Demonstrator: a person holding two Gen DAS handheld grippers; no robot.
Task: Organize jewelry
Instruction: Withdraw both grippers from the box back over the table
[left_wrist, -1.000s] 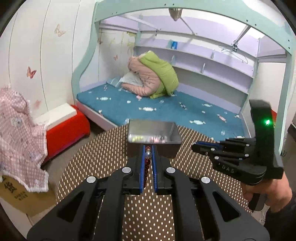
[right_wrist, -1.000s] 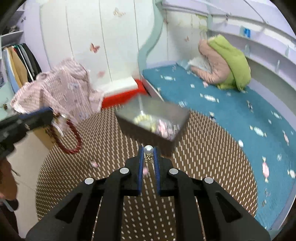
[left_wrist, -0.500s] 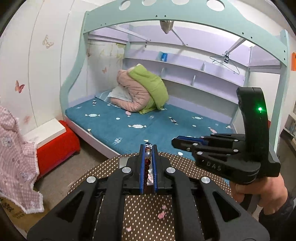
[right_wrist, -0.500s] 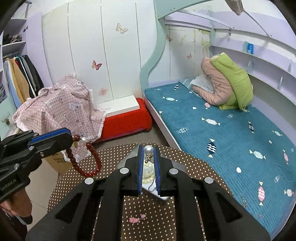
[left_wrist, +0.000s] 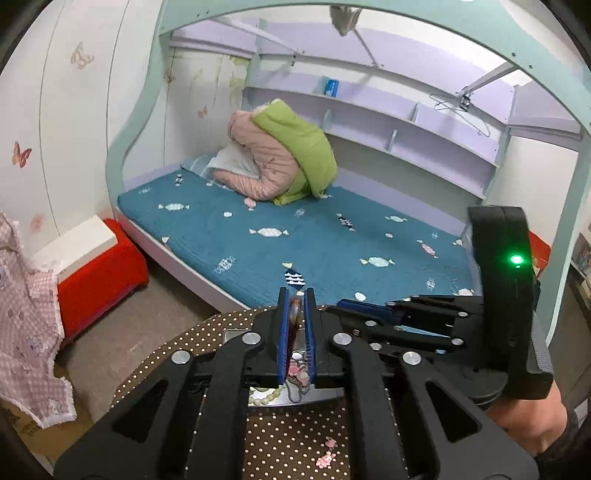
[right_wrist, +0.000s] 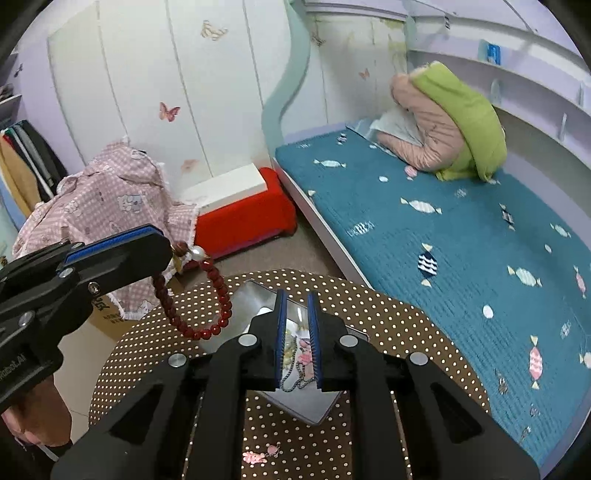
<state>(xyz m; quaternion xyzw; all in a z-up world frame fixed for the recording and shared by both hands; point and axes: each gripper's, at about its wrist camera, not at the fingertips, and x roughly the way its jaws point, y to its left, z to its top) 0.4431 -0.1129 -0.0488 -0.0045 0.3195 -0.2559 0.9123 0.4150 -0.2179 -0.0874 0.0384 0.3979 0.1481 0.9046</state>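
My left gripper (left_wrist: 296, 295) is shut on a dark red bead bracelet (right_wrist: 207, 295) with one white pearl; it hangs in a loop left of and above the metal tray (right_wrist: 258, 295). My right gripper (right_wrist: 296, 306) is open and empty, over the tray. The tray holds a chain (right_wrist: 295, 373), pink charms (right_wrist: 304, 354) and pale beads (left_wrist: 262, 397). A pink earring (right_wrist: 258, 456) lies on the brown polka-dot table (right_wrist: 406, 325) in front of the tray. In the left wrist view the right gripper (left_wrist: 354, 308) sits just right of my left fingers.
A bed with a blue blanket (right_wrist: 443, 236) and a pile of quilts (right_wrist: 450, 125) stands behind the table. A red stool (right_wrist: 243, 218) and a pink checked cloth (right_wrist: 107, 199) are at the left. A cardboard box (right_wrist: 110, 314) stands by the table edge.
The right gripper has opened and no longer holds the small silver-topped piece it held. Both grippers have tilted down over the tray, which is back in view.
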